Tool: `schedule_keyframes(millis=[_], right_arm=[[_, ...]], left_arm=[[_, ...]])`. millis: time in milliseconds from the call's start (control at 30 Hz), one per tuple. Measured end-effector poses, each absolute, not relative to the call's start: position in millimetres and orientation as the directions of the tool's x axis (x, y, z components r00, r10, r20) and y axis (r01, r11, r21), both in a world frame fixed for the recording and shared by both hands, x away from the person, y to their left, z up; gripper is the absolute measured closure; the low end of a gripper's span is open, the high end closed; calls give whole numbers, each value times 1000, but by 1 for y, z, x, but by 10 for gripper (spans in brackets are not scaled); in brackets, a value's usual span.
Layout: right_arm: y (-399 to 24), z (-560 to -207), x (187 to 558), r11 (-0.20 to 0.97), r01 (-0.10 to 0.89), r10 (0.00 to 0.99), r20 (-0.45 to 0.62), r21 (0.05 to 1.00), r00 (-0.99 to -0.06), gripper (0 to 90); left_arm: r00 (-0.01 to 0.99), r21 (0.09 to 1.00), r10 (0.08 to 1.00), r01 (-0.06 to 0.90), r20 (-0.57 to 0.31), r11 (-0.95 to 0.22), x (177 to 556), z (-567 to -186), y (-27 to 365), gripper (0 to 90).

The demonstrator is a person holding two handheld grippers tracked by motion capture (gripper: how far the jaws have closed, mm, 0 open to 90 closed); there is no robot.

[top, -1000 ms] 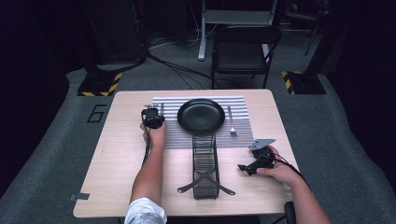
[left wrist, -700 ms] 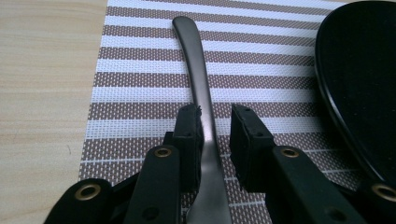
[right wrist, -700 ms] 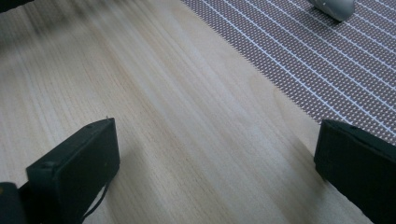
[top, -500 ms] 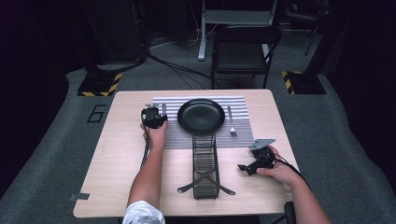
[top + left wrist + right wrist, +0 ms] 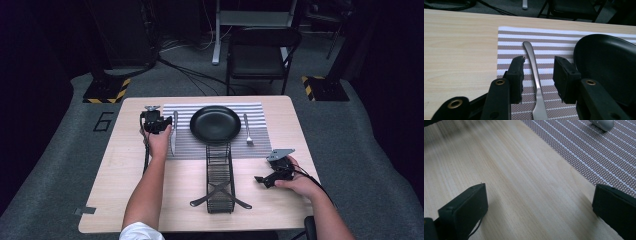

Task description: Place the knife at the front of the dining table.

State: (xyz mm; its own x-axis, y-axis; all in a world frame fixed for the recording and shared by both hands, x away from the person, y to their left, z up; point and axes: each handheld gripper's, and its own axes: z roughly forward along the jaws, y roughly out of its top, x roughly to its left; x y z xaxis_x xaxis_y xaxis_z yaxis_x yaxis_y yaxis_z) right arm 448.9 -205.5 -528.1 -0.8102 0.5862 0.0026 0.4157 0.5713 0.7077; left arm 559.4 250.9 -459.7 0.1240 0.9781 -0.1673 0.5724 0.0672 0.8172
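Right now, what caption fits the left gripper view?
Open left gripper above a knife on the striped placemat.

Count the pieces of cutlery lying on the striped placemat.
2: a knife left of the black plate, between the left gripper's open jaws, and a fork right of the plate.

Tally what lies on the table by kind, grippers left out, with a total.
Knife: 1
Fork: 1
Black plate: 1
Striped placemat: 1
Black wire caddy: 1
Total: 5
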Motion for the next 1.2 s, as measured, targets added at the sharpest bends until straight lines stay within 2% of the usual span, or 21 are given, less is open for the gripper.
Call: schedule_keyframes(millis=[367, 633, 1200], right_arm=[[-205, -528, 449, 570, 416, 588, 2, 708, -809, 0], [-205, -528, 449, 570, 417, 588, 2, 708, -809, 0], [-205, -528, 448, 568, 418, 591, 2, 709, -807, 0]], left_arm=[[217, 825, 961, 565, -174, 22, 539, -434, 253, 563], [294, 836, 946, 547, -137, -49, 518, -418, 246, 547], [417, 839, 902, 525, -110, -140, 475, -410, 241, 530]])
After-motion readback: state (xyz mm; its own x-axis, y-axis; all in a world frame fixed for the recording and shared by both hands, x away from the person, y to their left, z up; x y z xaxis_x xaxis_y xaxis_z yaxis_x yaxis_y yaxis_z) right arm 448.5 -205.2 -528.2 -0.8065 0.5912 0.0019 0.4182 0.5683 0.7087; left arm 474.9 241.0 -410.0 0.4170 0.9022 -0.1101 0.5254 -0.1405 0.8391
